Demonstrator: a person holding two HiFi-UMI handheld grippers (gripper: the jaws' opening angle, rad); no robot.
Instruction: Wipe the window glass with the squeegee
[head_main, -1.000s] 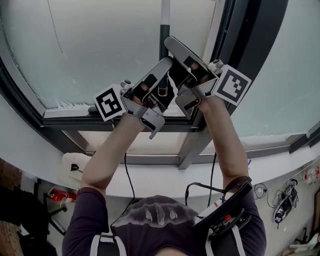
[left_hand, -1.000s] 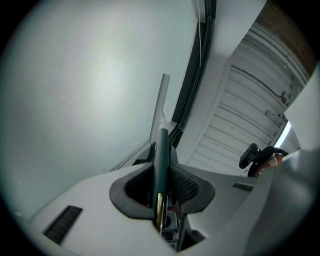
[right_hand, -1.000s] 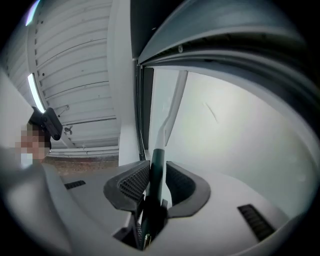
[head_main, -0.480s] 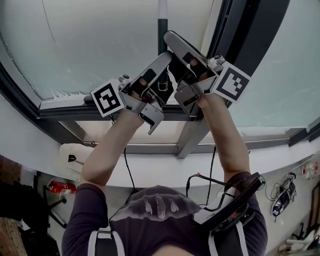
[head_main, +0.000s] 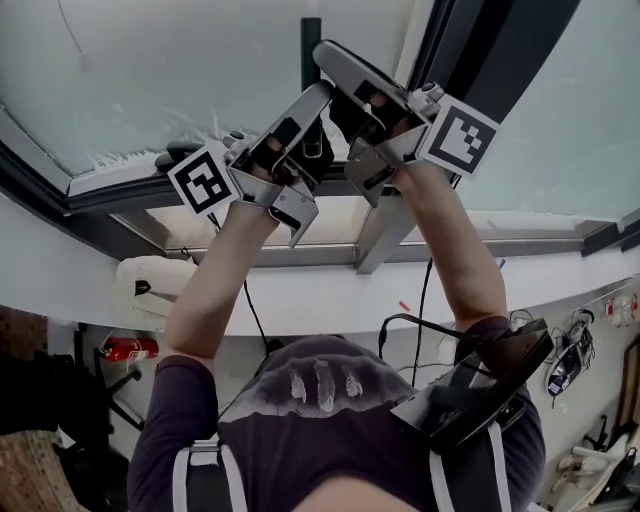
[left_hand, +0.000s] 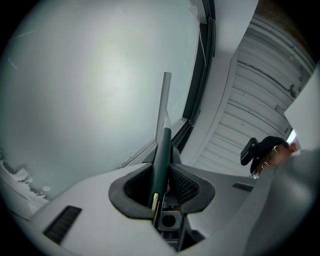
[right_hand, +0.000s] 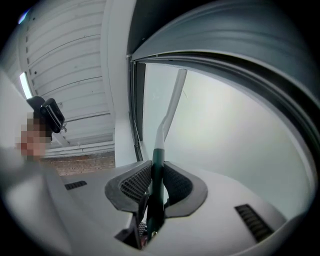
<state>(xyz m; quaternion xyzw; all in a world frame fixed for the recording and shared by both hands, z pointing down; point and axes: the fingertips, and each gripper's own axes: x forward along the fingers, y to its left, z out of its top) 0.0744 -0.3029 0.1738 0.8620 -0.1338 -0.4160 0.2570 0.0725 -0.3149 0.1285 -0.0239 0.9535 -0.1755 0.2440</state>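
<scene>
The squeegee (head_main: 311, 42) stands low on the window glass (head_main: 180, 70), near the pane's right-hand edge and just above the lower frame rail (head_main: 120, 195). My left gripper (left_hand: 161, 184) and my right gripper (right_hand: 156, 186) both have their pads pinched tight on its dark green grip, one beside the other. Its long axis runs up the pane, grip end down in my jaws. The grey pole rises away from the rail, and the blade end is out of sight above. To wipe well, I judge I should keep both clamps firm and lean the pole evenly into the glass. I should then pull straight along that axis toward the rail without twisting and stop short of the frame.
</scene>
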